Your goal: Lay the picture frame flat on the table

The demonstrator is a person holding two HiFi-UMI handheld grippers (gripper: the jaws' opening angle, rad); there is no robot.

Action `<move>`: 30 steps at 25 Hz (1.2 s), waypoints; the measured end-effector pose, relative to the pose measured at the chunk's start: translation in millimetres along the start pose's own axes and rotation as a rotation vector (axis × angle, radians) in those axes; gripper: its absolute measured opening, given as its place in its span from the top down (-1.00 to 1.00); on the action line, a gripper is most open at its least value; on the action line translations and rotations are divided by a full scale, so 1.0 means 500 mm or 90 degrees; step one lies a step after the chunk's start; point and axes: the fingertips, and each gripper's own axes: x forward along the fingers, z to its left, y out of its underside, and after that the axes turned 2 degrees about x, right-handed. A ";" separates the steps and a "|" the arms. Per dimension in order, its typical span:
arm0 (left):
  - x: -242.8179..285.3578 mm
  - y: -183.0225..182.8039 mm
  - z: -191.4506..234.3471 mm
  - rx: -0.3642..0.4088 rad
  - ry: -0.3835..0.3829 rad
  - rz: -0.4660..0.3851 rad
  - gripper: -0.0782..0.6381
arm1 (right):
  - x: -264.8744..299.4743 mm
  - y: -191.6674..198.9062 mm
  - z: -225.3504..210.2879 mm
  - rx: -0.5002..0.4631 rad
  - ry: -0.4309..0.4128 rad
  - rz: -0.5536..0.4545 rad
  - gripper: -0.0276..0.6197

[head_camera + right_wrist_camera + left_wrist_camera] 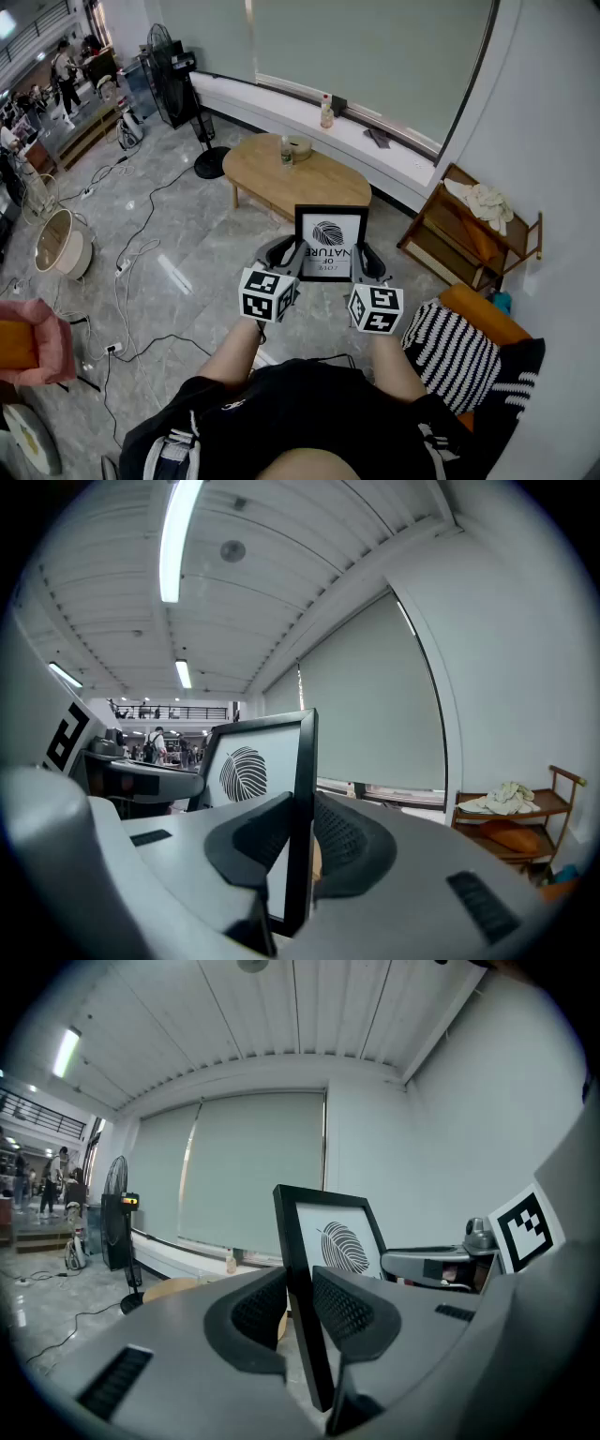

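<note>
- Both grippers are clamped on the frame (pixel 330 244). The left gripper (pixel 283 255) pinches its left edge and the right gripper (pixel 367 262) its right edge, so neither hand is nearer.
- The left gripper view shows the jaws shut on the black border (pixel 302 1269), and the right gripper view shows the same (pixel 300 789).
- The frame is up in the air over the floor, standing roughly upright, with the leaf print facing back at the person.
- What matters next, I reckon: the table (pixel 253 173) is ahead of the frame and lower, well apart. So it needs carrying forward, then tipping flat.
- A bottle (pixel 286 152) and a bowl (pixel 300 147) sit at the table's far side. The near part looks free.
- The frame's bottom edge hides behind the marker cubes, and I can't see its back or any stand.
</note>
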 end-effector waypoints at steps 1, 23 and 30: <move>0.006 0.002 -0.004 0.000 0.000 0.000 0.50 | 0.001 0.002 -0.008 0.003 -0.001 0.001 0.65; 0.115 0.023 -0.063 -0.003 -0.003 -0.005 0.50 | 0.025 0.026 -0.130 0.016 -0.011 0.006 0.64; 0.231 0.025 -0.014 -0.004 0.008 -0.004 0.50 | 0.135 0.036 -0.184 0.016 0.000 0.018 0.64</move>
